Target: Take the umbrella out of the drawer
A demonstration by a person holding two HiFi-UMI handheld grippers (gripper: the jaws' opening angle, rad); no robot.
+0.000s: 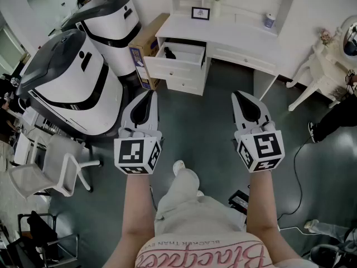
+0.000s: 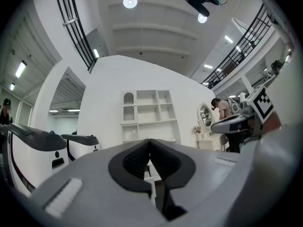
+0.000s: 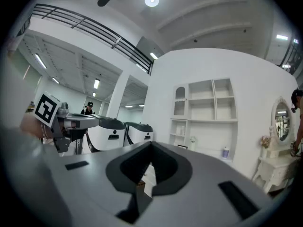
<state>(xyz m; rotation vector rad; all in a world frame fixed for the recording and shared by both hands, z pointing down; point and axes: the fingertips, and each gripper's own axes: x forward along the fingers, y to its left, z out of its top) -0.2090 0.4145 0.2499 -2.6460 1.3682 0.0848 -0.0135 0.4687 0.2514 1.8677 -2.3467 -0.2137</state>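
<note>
A white desk [image 1: 223,38] stands ahead with its upper left drawer [image 1: 177,59] pulled out. A dark folded umbrella [image 1: 169,53] lies inside that drawer. My left gripper [image 1: 149,92] and right gripper [image 1: 241,95] are held side by side over the grey floor, well short of the desk. Both point level toward it. Each has its jaws together at the tips with nothing between them. In the left gripper view the left gripper [image 2: 150,141] is shut against a far white shelf wall; in the right gripper view the right gripper [image 3: 151,144] looks the same.
Two large white and black machines [image 1: 67,88] stand at the left, beside a cardboard box [image 1: 146,46]. A white chair [image 1: 53,166] is at lower left. A white dressing table with a mirror [image 1: 340,43] and a person's dark legs [image 1: 334,119] are at the right. Cables lie on the floor.
</note>
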